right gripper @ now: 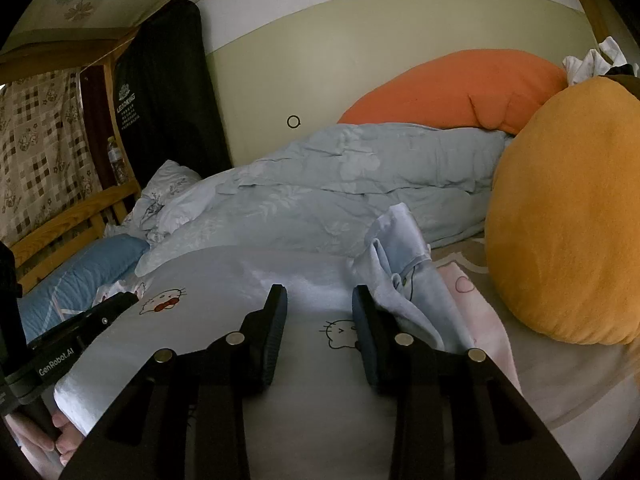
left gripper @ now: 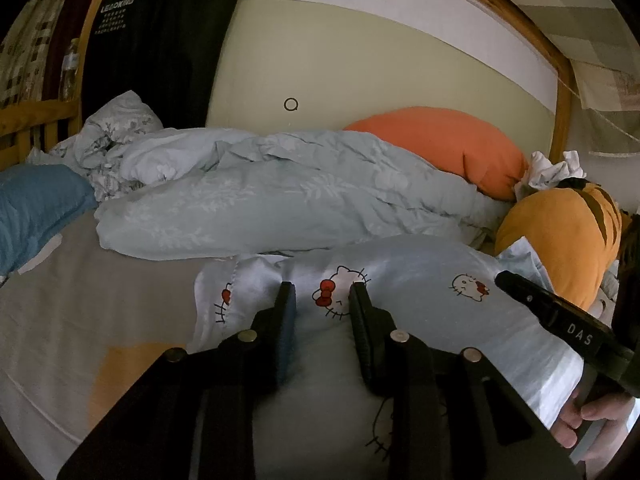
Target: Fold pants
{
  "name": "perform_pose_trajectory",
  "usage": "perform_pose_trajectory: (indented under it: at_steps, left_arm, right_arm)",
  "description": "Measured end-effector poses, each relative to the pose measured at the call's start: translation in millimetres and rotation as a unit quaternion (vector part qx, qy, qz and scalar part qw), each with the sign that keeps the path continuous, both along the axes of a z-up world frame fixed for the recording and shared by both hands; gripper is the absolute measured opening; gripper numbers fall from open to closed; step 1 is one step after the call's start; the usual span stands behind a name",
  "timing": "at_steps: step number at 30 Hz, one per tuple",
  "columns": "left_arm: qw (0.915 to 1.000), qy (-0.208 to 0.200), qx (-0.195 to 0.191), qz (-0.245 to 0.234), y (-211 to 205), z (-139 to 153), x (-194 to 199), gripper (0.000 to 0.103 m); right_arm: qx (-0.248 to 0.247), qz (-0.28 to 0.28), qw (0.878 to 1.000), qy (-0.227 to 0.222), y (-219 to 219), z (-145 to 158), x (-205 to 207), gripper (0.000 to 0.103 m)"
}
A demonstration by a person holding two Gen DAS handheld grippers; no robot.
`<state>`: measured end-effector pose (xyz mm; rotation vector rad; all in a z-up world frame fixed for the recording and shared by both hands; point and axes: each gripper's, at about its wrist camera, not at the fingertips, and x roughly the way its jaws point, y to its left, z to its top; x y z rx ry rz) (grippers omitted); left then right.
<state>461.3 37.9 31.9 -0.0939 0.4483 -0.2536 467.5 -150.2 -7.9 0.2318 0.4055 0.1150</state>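
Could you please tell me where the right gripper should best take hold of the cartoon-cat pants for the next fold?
Probably the bunched flap standing up by the right gripper. It rises off the flat pants, so open jaws could slide around it from the near side.

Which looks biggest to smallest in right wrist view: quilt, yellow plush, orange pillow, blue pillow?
1. quilt
2. yellow plush, though nearness inflates it
3. orange pillow
4. blue pillow, partly hidden
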Motion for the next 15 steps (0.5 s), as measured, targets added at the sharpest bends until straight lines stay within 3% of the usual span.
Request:
perform_pose_trajectory:
  at_steps: [6,13,15]
  left_arm:
    - [0.9999,-0.009,0.004,-0.004,2,4,-3,0.028]
    - [0.9995,-0.032,0.001,-0.009,9,21,-15,0.028]
    - [0.9988,-0.048,0.004,-0.007,9,31,-22,0.04]
  right_arm:
    - [0.001,-0.002,1.0,-0.002,1,5,-5,0.036]
    - [-0.04,-0.012,0.999,-0.025,15,26,-22,0.036]
    - [-0.032,-0.013,0.999,-0.033,13,33,-28,0.036]
